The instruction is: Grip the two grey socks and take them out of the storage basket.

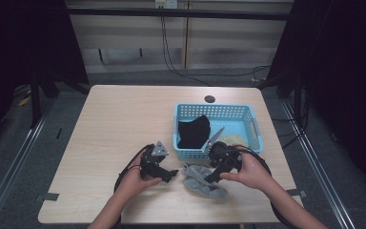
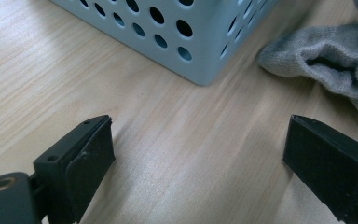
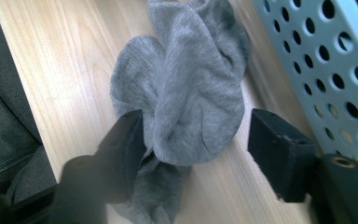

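A crumpled grey sock (image 1: pixel 201 181) lies on the wooden table (image 1: pixel 124 119), just in front of the light blue basket (image 1: pixel 214 108). My right gripper (image 1: pixel 210 179) reaches down over the sock from the right. In the right gripper view the sock (image 3: pixel 191 102) bulges up between the jaws of this gripper (image 3: pixel 196 135). They stand apart: the left pad touches the fabric and the right pad is clear of it. My left gripper (image 1: pixel 171 174) rests low over the table to the left of the sock. It (image 2: pixel 198 149) is open and empty, and the sock (image 2: pixel 335 60) lies beyond its right jaw.
A black cloth (image 1: pixel 194 132) and something pale yellow (image 1: pixel 233 139) lie in the basket. The basket's perforated wall (image 2: pixel 168 32) stands close ahead of the left gripper, and that wall (image 3: pixel 326 60) is also at the right gripper's side. Bare tabletop stretches to the left and back.
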The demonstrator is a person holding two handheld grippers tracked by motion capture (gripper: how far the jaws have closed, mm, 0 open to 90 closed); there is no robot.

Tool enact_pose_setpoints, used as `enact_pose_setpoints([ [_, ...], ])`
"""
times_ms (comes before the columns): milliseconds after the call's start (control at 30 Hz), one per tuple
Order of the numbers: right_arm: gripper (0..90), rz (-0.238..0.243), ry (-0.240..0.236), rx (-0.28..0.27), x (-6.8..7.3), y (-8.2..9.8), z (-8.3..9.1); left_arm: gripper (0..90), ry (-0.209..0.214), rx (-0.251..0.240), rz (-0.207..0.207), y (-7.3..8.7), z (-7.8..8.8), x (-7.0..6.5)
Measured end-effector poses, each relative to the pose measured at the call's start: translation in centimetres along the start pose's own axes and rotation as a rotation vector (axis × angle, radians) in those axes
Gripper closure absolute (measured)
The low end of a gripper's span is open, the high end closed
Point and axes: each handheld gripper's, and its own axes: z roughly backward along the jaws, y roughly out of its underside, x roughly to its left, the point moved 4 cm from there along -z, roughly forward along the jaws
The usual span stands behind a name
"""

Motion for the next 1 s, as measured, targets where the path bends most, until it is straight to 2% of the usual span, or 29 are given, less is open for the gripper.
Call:
enact_pose_setpoints([
  [200,26.4,-0.031,0.000,-0.037,-0.5,0.9,0.8,7.8,0.001,0.000,0.000,0.0,0.0,0.0],
  [300,26.0,-0.037,0.005,-0.034,-0.7,1.4,1.0,7.8,0.000,-0.001,0.000,0.0,0.0,0.0],
  [533,21.7,-0.073,0.001,-0.027,-1.2,3.8,1.4,7.8,0.000,-0.001,0.000,0.0,0.0,0.0],
  [700,21.3,-0.094,0.013,-0.020,-1.4,5.0,1.3,7.8,0.000,0.000,-0.001,0.0,0.0,0.0],
  [833,21.5,-0.117,0.017,-0.039,-1.8,6.0,1.5,7.8,0.000,-0.001,-0.001,0.0,0.0,0.0],
  [867,21.6,-0.125,0.039,-0.049,-2.1,6.5,1.4,7.8,0.000,-0.002,-0.001,0.0,0.0,0.0],
  [900,21.6,-0.125,0.039,-0.049,-2.1,6.5,1.4,7.8,0.000,-0.001,0.000,0.0,0.0,0.0],
  [1000,22.0,-0.151,0.041,-0.062,-2.7,7.6,0.9,7.8,0.000,-0.002,-0.001,0.0,0.0,0.0],
])
